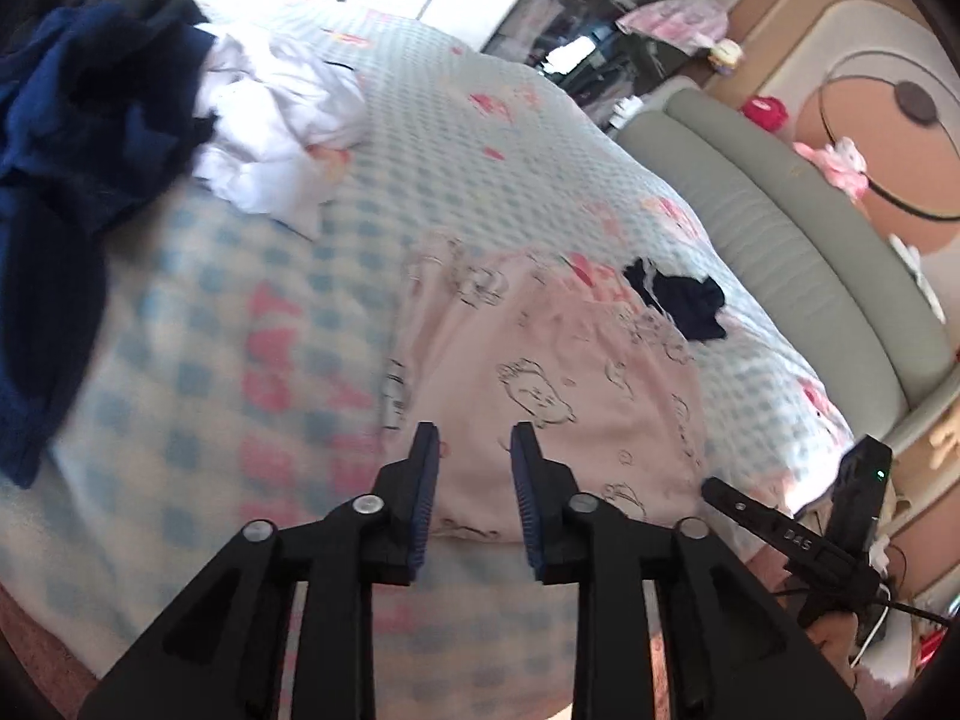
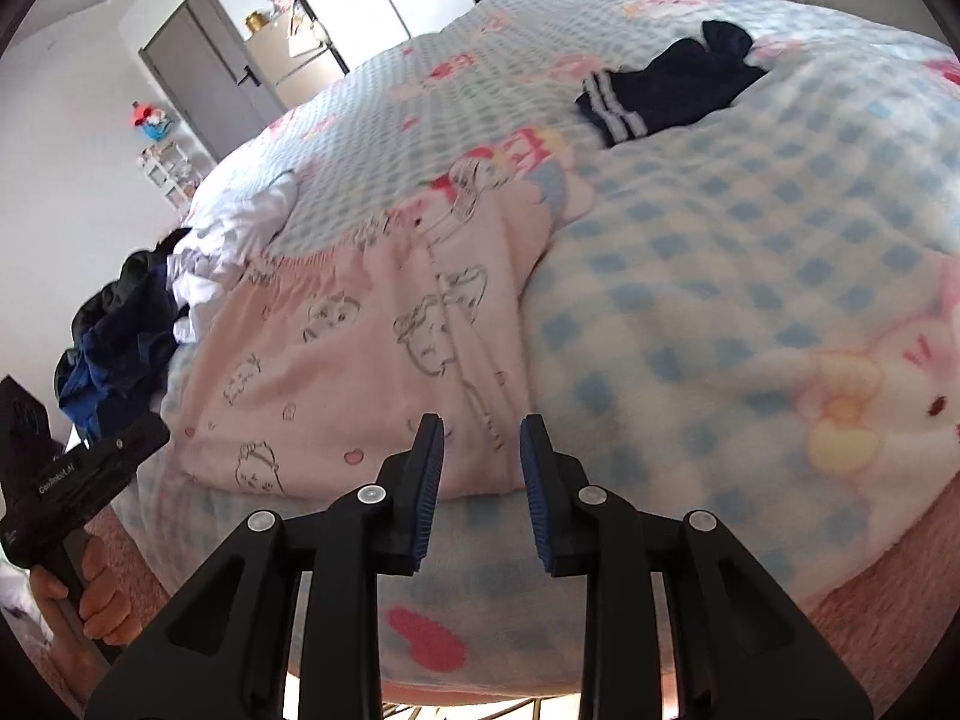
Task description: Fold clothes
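Observation:
A pink garment [image 1: 540, 384] [image 2: 372, 360] printed with line-drawn cartoon figures lies spread flat near the bed's front edge. My left gripper [image 1: 475, 444] stands open just above the garment's near hem; its blue pads are apart and nothing is pressed between them. My right gripper [image 2: 480, 432] hangs open over the same hem further along, with only the pink cloth showing in the gap beneath it. A hand [image 2: 96, 594] holds the left gripper's handle at the left of the right wrist view.
A blue-and-white checked blanket [image 1: 180, 360] [image 2: 720, 270] covers the bed. A heap of navy clothes [image 1: 72, 120] and a crumpled white garment [image 1: 276, 132] lie at the far left. A small dark striped piece [image 1: 678, 300] [image 2: 666, 90] lies beyond the pink garment. A grey-green headboard [image 1: 780, 210] curves on the right.

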`<state>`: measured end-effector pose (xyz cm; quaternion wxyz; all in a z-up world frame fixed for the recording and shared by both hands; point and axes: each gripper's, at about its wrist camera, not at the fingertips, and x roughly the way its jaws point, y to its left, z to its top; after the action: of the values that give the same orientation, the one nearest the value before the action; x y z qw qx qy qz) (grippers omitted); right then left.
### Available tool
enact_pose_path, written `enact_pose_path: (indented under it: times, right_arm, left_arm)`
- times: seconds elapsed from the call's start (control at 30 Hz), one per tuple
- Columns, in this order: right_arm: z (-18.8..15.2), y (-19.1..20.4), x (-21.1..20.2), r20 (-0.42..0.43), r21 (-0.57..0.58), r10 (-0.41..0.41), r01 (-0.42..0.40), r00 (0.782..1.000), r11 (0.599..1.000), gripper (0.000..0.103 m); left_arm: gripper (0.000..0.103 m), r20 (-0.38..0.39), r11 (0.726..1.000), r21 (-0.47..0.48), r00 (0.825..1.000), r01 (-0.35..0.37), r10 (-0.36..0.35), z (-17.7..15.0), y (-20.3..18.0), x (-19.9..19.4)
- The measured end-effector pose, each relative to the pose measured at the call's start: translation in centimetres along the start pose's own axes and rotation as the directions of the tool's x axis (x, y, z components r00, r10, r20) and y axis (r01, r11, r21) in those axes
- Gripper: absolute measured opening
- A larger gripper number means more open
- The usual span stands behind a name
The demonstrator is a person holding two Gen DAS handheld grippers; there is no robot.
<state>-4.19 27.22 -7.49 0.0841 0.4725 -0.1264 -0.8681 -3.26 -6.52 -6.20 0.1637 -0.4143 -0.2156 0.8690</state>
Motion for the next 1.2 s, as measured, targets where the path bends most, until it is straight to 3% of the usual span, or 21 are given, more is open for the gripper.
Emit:
enact_pose_path:
  times: [0.03, 0.1, 0.17, 0.2, 0.27, 0.4, 0.5, 0.57, 0.6, 0.67, 0.73, 0.83, 0.93, 1.03, 1.1, 1.2]
  right_arm:
    - [0.0, 0.4, 0.4, -0.018, -0.011, 0.011, -0.011, 1.0, 1.0, 0.025]
    - [-0.1, -0.1, 0.9, -0.049, 0.004, -0.041, 0.041, 0.998, 0.999, 0.024]
    - [0.3, -0.8, 0.3, -0.052, 0.042, -0.047, 0.049, 0.998, 0.998, 0.024]
    - [0.6, -0.9, -0.4, -0.038, 0.043, -0.063, 0.065, 0.997, 0.997, 0.025]
    - [1.7, -0.2, -1.8, 0.015, -0.005, -0.08, 0.08, 0.997, 0.997, 0.029]
    - [4.1, 3.5, -1.9, 0.019, -0.154, 0.042, -0.039, 0.999, 0.987, 0.029]
    - [5.0, 6.3, 0.8, -0.025, -0.222, 0.083, -0.086, 0.996, 0.971, 0.03]
    - [4.6, 7.1, 3.0, -0.082, -0.231, 0.081, -0.098, 0.993, 0.968, 0.029]
    - [4.2, 7.0, 3.9, -0.1, -0.232, 0.049, -0.071, 0.994, 0.97, 0.027]
    - [3.4, 5.6, 4.8, -0.105, -0.224, 0.009, -0.032, 0.994, 0.974, 0.019]
    - [3.0, 3.9, 4.5, -0.098, -0.187, -0.002, -0.017, 0.995, 0.982, 0.004]
    - [3.1, 2.5, 3.5, -0.092, -0.144, 0.018, -0.031, 0.996, 0.989, 0.007]
    - [4.2, 4.3, 2.2, -0.078, -0.222, 0.058, -0.074, 0.995, 0.972, 0.022]
    - [5.4, 7.1, 1.6, -0.056, -0.337, 0.082, -0.096, 0.995, 0.937, 0.024]
    - [6.3, 8.3, 2.7, -0.068, -0.355, 0.091, -0.11, 0.993, 0.929, 0.026]
    - [6.8, 9.3, 5.2, -0.107, -0.364, 0.076, -0.11, 0.991, 0.925, 0.026]
  left_arm:
    - [0.032, -0.027, 0.999, 0.013, 0.999, -0.034, 0.034, -0.2, -0.3, 0.9]
    - [0.032, -0.073, 0.985, 0.028, 0.982, -0.17, 0.172, -0.3, 0.2, 2.2]
    - [0.03, -0.079, 0.971, -0.018, 0.968, -0.24, 0.238, 0.5, 1.6, 2.2]
    - [0.029, -0.067, 0.972, -0.034, 0.97, -0.235, 0.232, 1.1, 1.9, 1.5]
    - [0.032, -0.028, 0.981, 0.025, 0.981, -0.193, 0.194, 2.5, 0.7, 0.5]
    - [0.032, -0.035, 0.979, 0.184, 0.994, -0.092, 0.1, 4.1, -3.4, 1.9]
    - [0.032, -0.087, 0.97, 0.234, 0.993, -0.059, 0.082, 4.4, -5.1, 5.7]
    - [0.032, -0.109, 0.969, 0.224, 0.986, -0.103, 0.13, 4.5, -5.0, 8.2]
    - [0.032, -0.109, 0.978, 0.17, 0.985, -0.117, 0.137, 4.4, -3.8, 8.6]
    - [0.02, -0.108, 0.988, 0.06, 0.983, -0.142, 0.148, 4.0, -1.4, 9.2]
    - [0.011, -0.078, 0.991, -0.03, 0.988, -0.133, 0.13, 3.5, 0.6, 8.1]
    - [0.012, -0.051, 0.99, -0.034, 0.99, -0.134, 0.133, 3.8, 0.9, 6.7]
    - [0.023, -0.019, 0.985, 0.09, 0.989, -0.145, 0.148, 4.7, -1.5, 6.0]
    - [0.028, -0.021, 0.979, 0.19, 0.996, -0.079, 0.085, 5.6, -4.2, 6.3]
    - [0.032, -0.037, 0.971, 0.236, 0.998, -0.039, 0.049, 5.9, -5.6, 6.7]
    - [0.033, -0.081, 0.95, 0.305, 0.992, -0.067, 0.096, 5.7, -7.0, 8.9]
